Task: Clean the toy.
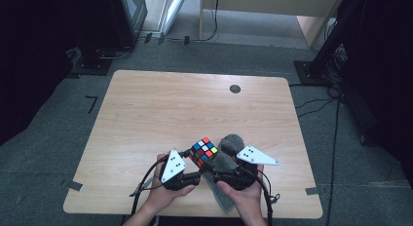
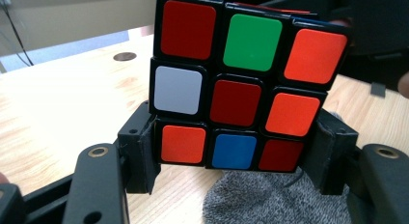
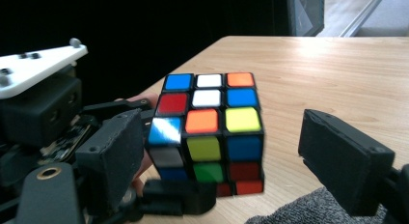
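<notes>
1. The puzzle cube (image 1: pixel 204 151) sits above the near part of the table (image 1: pixel 146 114), between the person's two hands and just above a grey cloth (image 1: pixel 225 160).
2. The left gripper (image 2: pixel 234 156) is clamped on the cube, its two pads pressing the lowest row from opposite sides.
3. The cube has no long axis; in the left gripper view it is slightly tilted, the face with the dark red centre turned toward that camera.
4. The right gripper (image 3: pixel 236 151) stands with jaws spread; its pads flank the cube without pressing on it.
5. In the high view, one corner of the cube points away from the person.
</notes>
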